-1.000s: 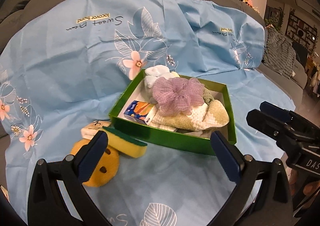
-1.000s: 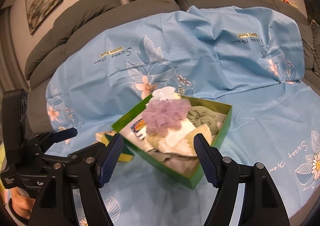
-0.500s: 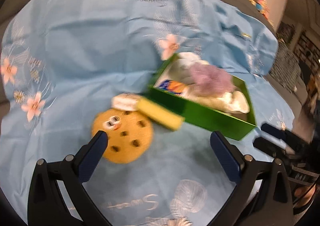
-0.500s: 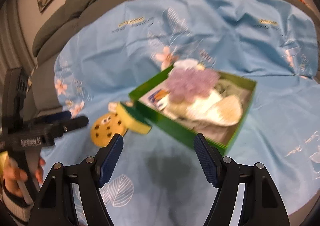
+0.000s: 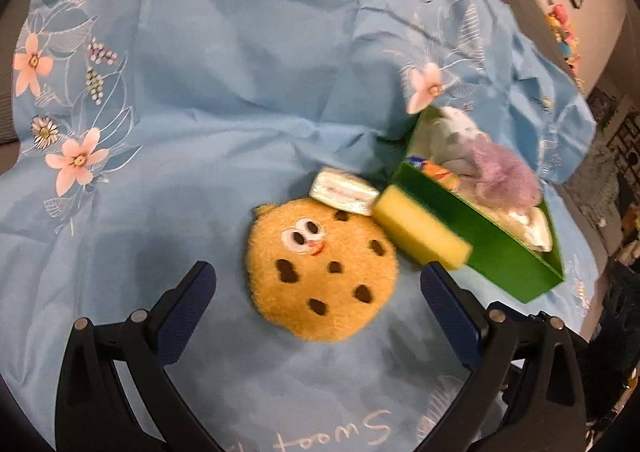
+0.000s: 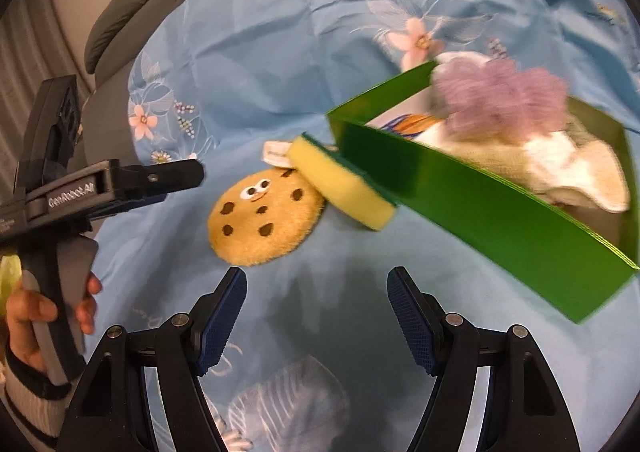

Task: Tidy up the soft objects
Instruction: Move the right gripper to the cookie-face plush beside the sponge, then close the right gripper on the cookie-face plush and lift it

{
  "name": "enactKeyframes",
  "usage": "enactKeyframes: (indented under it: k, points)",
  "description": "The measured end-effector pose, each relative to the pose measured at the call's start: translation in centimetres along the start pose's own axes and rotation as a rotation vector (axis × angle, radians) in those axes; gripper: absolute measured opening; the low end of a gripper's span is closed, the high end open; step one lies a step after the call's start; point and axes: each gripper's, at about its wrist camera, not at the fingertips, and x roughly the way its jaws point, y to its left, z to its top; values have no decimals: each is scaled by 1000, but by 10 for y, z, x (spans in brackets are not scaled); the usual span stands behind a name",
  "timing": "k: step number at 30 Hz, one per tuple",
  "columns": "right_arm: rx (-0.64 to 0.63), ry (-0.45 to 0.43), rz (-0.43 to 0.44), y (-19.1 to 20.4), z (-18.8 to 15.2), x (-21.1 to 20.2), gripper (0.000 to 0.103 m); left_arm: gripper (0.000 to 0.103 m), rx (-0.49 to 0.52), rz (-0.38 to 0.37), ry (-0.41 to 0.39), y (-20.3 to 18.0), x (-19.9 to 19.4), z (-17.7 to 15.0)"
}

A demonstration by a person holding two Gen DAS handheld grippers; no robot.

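Left gripper: we are seeing its jaws spread wide with nothing pinched; the cookie plush is lying between and just beyond the fingertips, apart from the pads.
Right gripper: we are seeing it spread and empty, hovering over bare cloth near the plush.
Cookie plush: lying face-up on the blue floral sheet; its upper edge is touching a white wrapped packet.
Yellow sponge: green-backed; leaning tilted against the outside wall of the green box, overlapping the plush's edge.
Green box: holding a purple mesh puff, a cream knitted cloth and a small printed packet; contents are blurring.
Left hand: gripping the left gripper's handle in the right wrist view.
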Motion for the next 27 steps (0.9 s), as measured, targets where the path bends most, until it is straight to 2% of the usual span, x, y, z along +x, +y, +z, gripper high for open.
enactKeyframes:
  k: [4, 13, 16, 17, 19, 20, 27]
  points:
    - [-31, 14, 40, 12, 7, 27, 74, 102, -30, -2, 29, 12, 18, -1]
    - [-49, 46, 17, 22, 29, 77, 71, 102, -44, 5, 48, 18, 37, 3]
    - [-46, 76, 19, 22, 34, 91, 50, 101, -43, 4, 72, 18, 46, 2]
    - [-44, 92, 27, 22, 33, 95, 36, 101, -43, 1, 78, 18, 47, 2]
    - [-36, 93, 35, 20, 33, 95, 25, 101, -40, -4, 87, 18, 49, 1]
    - [-27, 87, 52, 18, 33, 91, 16, 101, -40, -11, 93, 17, 50, 0]
    - [51, 113, 155, 2, 8, 63, 15, 99, -5, -76, 142, 2, 46, -14]
